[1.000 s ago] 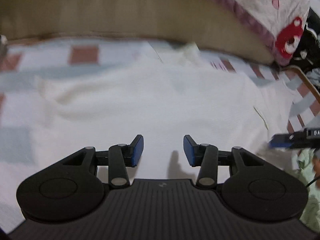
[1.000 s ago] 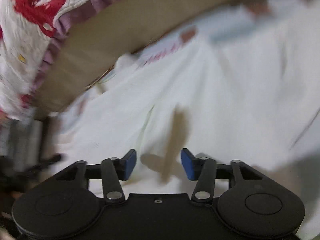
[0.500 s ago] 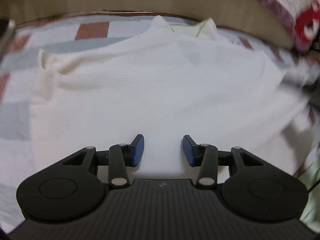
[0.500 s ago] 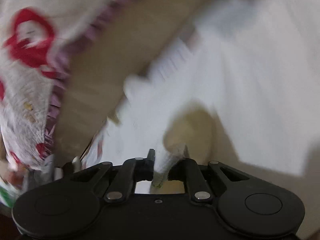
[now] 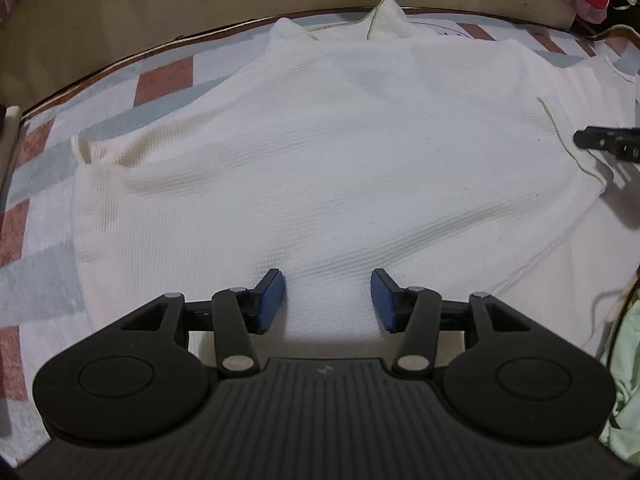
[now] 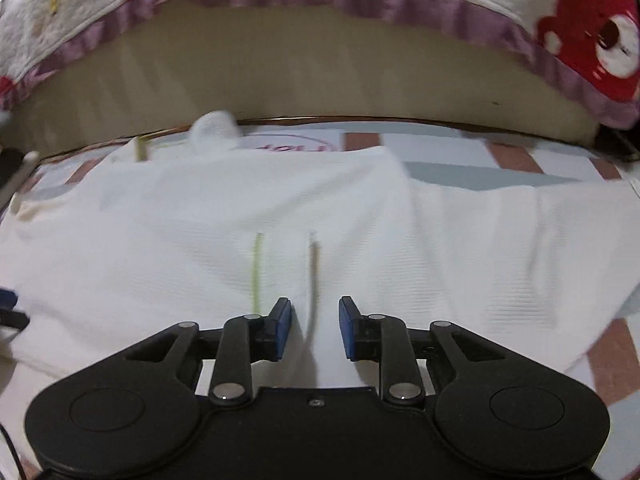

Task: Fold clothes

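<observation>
White garment [image 5: 320,152]: spread flat on checked sheet [image 5: 160,80], long axis across frame, collar at top centre. Left gripper [image 5: 327,300], right gripper [image 6: 314,328]: jaws parted, grasping nothing.

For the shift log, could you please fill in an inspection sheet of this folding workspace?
Surface: checked cloth in white, grey and red-brown, mostly covered.
Job's things: white garment spread flat, with light creases and yellow-green trim.
Clutter: pale green fabric at the right edge of the left view.
Grippers: left claw open above the garment, holding nothing; right claw open above a trimmed edge, holding nothing.
Cables: a thin dark cord near the green fabric.
Surroundings: tan padded edge behind the cloth, and a quilt with purple border and red bears above it.
</observation>
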The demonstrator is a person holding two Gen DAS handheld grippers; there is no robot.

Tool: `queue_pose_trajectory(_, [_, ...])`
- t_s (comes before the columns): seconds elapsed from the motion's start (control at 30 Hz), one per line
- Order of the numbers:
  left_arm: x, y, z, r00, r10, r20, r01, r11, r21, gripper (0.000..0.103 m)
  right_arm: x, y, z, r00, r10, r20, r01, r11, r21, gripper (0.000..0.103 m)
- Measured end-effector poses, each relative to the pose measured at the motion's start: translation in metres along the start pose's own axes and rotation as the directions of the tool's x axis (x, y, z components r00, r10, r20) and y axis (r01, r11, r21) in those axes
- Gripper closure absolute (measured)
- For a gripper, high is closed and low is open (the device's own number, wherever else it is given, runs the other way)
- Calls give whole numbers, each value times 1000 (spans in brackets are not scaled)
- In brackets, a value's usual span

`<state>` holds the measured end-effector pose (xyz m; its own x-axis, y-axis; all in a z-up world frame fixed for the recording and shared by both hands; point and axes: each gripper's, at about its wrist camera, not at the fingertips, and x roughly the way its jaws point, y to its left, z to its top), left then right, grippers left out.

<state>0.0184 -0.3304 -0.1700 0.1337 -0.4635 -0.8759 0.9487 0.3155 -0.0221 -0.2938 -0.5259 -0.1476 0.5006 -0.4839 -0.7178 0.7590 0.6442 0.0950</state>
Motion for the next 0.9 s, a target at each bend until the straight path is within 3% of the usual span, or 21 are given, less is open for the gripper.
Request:
queue_pose_trajectory(0.1, [-2, -3, 0, 999, 18, 32, -19, 999, 48, 51, -8, -10, 8, 999, -45, 13, 46, 998, -36, 73])
queue_pose_trajectory(0.13, [-4, -6, 0, 998, 28, 55, -32, 997, 71, 51, -14, -16, 11, 999, -37, 22, 37, 999, -29, 69])
queue_pose_trajectory(0.2, [-12, -13, 2, 992, 21, 123, -34, 994, 105, 51, -28, -32, 14, 999, 23, 40, -24, 999, 28, 65])
queue_pose_trajectory(0.27, [-19, -23, 5, 983, 10, 183, -35, 990, 133, 51, -42, -55, 18, 994, 98, 45, -102, 988, 114, 54])
queue_pose_trajectory(0.33, [-24, -41, 10, 974, 5, 227, -43, 985, 165, 51, -50, -84, 22, 986, 164, 18, -164, 967, 196, 48])
queue_pose_trajectory(0.43, [-28, -80, 23, 969, -7, 248, -42, 980, 194, 51, -53, -133, 30, 956, 275, -99, -227, 912, 341, 48])
queue_pose_trajectory(0.53, [-27, -128, 44, 973, -58, 225, 19, 985, 171, 52, -72, -186, 33, 945, 320, -63, -262, 861, 436, 45])
queue_pose_trajectory(0.57, [-24, -146, 52, 974, -75, 212, 44, 988, 145, 52, -76, -202, 34, 951, 305, -53, -249, 856, 454, 43])
queue_pose_trajectory(0.7, [-4, -215, 80, 968, -130, 214, 116, 990, 79, 51, -73, -264, 34, 994, 102, -27, -78, 881, 467, 42])
queue_pose_trajectory(0.8, [22, -266, 100, 967, -130, 218, 117, 991, 69, 51, -70, -310, 35, 999, -53, -9, 51, 876, 479, 42])
queue_pose_trajectory(0.9, [42, -308, 116, 965, -141, 219, 122, 988, 98, 51, -58, -340, 31, 995, -100, 19, 77, 860, 505, 42])
